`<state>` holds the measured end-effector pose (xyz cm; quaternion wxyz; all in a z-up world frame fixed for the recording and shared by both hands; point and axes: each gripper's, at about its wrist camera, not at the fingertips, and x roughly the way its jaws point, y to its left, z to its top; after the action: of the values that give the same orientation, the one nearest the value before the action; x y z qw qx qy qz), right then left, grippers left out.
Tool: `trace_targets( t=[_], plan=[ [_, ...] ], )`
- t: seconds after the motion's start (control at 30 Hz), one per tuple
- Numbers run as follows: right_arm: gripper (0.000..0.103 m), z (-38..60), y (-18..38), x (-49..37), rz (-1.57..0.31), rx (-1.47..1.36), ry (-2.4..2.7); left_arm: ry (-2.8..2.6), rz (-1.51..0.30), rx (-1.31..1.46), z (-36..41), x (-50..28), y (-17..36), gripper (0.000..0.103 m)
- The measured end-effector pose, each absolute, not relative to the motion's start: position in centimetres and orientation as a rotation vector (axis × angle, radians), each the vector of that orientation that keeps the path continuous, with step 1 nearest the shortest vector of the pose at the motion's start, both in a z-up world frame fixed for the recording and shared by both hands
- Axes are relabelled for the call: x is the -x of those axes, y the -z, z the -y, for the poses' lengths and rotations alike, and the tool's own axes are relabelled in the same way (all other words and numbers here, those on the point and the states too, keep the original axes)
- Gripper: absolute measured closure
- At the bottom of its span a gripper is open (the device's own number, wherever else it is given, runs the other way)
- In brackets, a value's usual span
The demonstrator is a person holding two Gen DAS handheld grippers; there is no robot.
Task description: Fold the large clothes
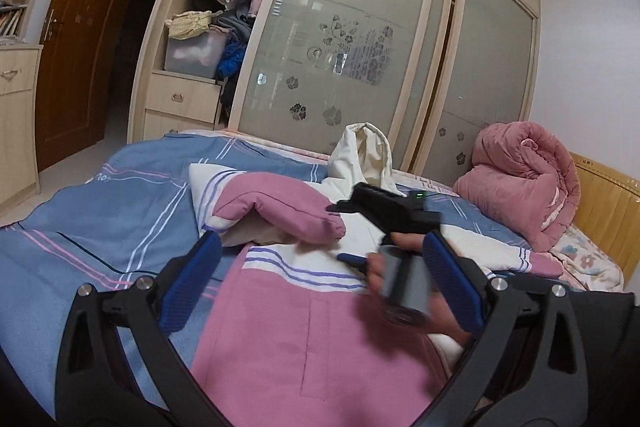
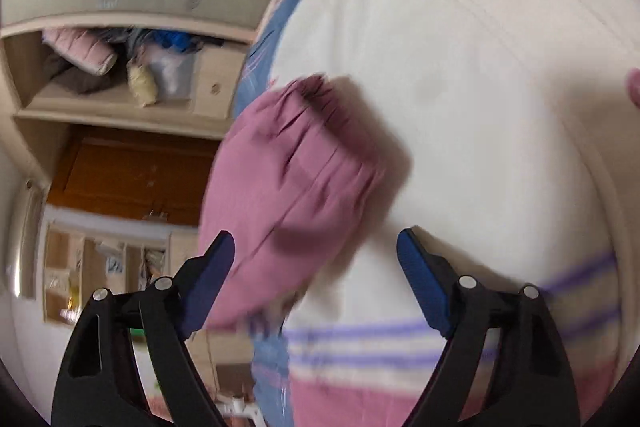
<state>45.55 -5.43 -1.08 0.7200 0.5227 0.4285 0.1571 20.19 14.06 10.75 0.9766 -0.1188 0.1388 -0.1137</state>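
Left gripper (image 1: 320, 279) open | right gripper (image 2: 316, 283) open | jacket (image 1: 304, 327) on bed (image 1: 100, 195)

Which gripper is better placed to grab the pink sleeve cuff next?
Right. The right gripper hangs open directly over the pink sleeve cuff; the left gripper, also open, sits farther back over the jacket body.

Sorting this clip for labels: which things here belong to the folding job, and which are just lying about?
Job: pink and white jacket, its sleeve, left tongs, right tongs.
Lying about: rolled pink quilt, wardrobe, storage box, door.
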Motion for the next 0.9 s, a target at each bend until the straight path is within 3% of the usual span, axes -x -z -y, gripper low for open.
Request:
trace_targets(
  t=[0.07, 0.13, 0.2, 0.57, 0.9],
  plan=[
    [0.025, 5.4, 1.5, -46.9, -0.925, -1.164, -0.313, 0.232, -0.282, 0.238, -14.0, -20.5, -10.8, 0.002],
    [0.04, 4.9, 1.0, -48.1, -0.916, -1.123, -0.311, 0.229, -0.283, 0.226, -13.9, -20.9, -10.8, 0.002],
    [0.079, 4.6, -0.6, -48.5, -0.883, -1.027, -0.293, 0.228, -0.289, 0.223, -13.7, -21.3, -10.6, 0.002],
    [0.085, 12.2, -12.2, -44.6, -0.463, -0.63, -0.119, 0.271, -0.324, 0.237, -12.9, -22.1, -9.9, 0.002],
    [0.085, 25.0, -5.5, -41.7, -0.515, -0.577, 0.311, 0.329, -0.378, 0.181, -10.3, -22.5, -9.2, 0.002]
  ],
)
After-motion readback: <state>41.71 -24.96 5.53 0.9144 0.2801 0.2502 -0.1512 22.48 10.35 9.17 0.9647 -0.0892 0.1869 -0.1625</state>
